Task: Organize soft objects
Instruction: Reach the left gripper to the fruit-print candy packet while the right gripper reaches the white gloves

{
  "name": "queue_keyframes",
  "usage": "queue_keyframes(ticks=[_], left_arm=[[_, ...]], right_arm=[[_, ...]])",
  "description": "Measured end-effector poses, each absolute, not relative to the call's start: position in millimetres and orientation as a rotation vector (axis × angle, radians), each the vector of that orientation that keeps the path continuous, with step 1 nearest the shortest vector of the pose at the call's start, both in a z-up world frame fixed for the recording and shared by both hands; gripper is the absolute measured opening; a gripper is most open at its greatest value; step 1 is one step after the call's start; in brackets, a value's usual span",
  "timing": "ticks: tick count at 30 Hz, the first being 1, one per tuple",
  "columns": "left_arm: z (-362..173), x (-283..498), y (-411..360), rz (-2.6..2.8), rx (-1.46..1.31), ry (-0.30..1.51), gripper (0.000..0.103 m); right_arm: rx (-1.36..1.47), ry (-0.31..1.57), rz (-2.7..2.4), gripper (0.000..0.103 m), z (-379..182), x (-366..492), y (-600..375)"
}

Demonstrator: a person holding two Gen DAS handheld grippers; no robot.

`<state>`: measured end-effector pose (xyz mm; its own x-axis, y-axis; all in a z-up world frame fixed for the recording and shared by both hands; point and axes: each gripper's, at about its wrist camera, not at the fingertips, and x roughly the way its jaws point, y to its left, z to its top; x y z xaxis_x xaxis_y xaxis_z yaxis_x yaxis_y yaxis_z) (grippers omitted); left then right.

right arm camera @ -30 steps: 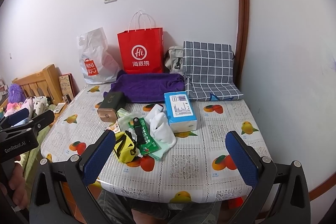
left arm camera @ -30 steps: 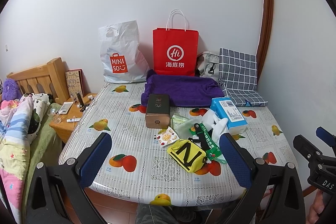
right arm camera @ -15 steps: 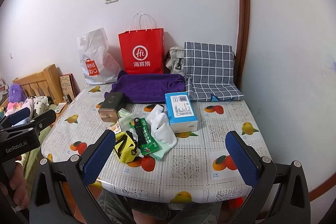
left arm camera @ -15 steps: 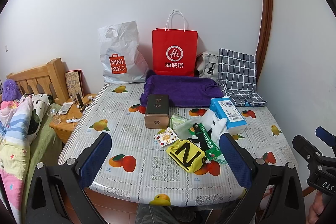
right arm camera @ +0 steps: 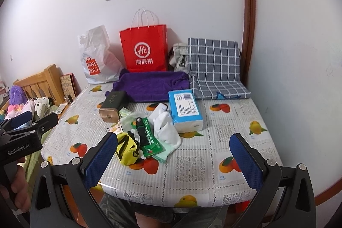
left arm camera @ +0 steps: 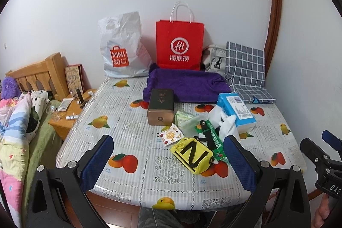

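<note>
Both grippers hang above the near edge of the counter, fingers spread wide and empty. Between the left gripper fingers lies the pile of soft things: a yellow pouch nearest, just inside the right finger, touching a green packet with a black strap across it. Beyond these sit white socks against a blue tissue pack, and a brown tin to the left of them. A purple towel lies farther back, a checked cushion to its right. In the right wrist view the right gripper frames bare cloth; the pouch sits just by its left finger, the socks ahead.
</note>
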<state>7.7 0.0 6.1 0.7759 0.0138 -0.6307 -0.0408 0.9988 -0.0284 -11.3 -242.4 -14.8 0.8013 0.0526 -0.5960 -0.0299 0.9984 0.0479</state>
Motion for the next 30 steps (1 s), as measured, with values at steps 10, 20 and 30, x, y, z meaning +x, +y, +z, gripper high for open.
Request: queue_keyframes(ticks=[10, 20, 30], left_arm=[[-58, 54, 10, 0.038, -0.049, 0.798, 0.103], [-119, 94, 22, 0.038, -0.076, 0.899, 0.101], [-156, 143, 21, 0.001, -0.113, 0.95, 0.101]], right_arm=[[0.053, 0.713, 0.051, 0.103, -53, 18, -246], [0.037, 0.807, 0.049, 0.103, -106, 50, -245], [0.073, 0.894, 0.033, 0.103, -151, 79, -257]])
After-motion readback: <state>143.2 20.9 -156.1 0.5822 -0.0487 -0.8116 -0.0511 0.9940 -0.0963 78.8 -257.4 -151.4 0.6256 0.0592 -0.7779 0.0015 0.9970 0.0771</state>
